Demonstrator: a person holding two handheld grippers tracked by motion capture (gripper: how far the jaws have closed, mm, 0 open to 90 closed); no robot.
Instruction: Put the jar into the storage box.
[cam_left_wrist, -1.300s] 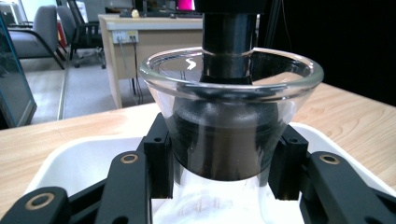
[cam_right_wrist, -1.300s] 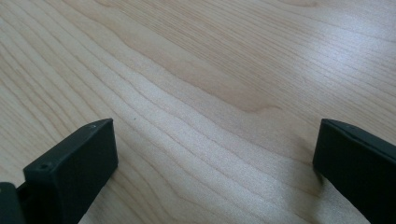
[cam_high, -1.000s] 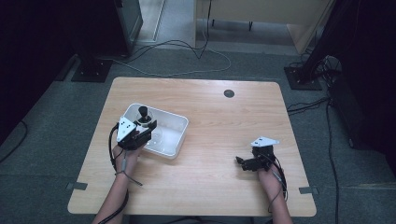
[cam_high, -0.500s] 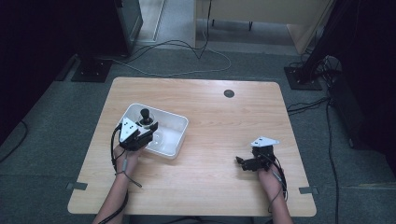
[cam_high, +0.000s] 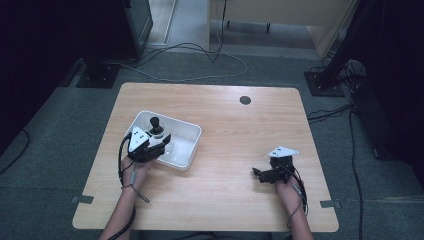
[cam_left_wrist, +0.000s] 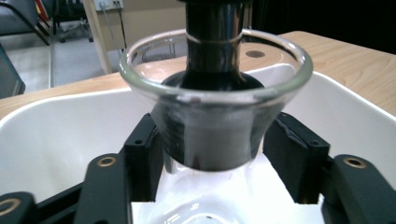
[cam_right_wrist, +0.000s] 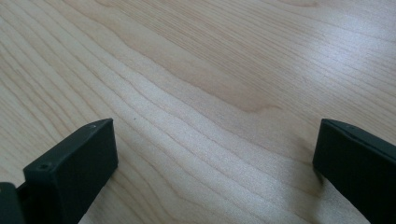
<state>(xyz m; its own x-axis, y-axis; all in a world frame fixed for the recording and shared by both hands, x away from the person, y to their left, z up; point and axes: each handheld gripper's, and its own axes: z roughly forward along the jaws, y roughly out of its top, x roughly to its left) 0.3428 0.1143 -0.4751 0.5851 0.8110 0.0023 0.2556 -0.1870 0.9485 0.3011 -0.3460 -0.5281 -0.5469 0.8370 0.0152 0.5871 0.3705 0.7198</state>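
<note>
A clear glass flask (cam_left_wrist: 215, 135) with a flared rim and a black stopper (cam_left_wrist: 212, 42) stands in a white tub (cam_high: 186, 148) on the left of the table. My left gripper (cam_left_wrist: 212, 144) has its two black pads against either side of the flask's neck and is shut on it. From above, the left gripper (cam_high: 159, 136) reaches over the tub's near left rim to the stopper (cam_high: 155, 121). My right gripper (cam_high: 259, 173) lies low over bare wood at the right, pointing left. The right gripper (cam_right_wrist: 215, 158) is open with nothing between its jaws.
The wooden table (cam_high: 235, 125) has a round dark cable hole (cam_high: 245, 100) near its far edge. Bare wood stretches between the tub and the right gripper. Cables and stand bases lie on the floor beyond the table.
My left gripper has edged slightly forward and right, further over the tub toward the flask. The right gripper has stayed where it was.
</note>
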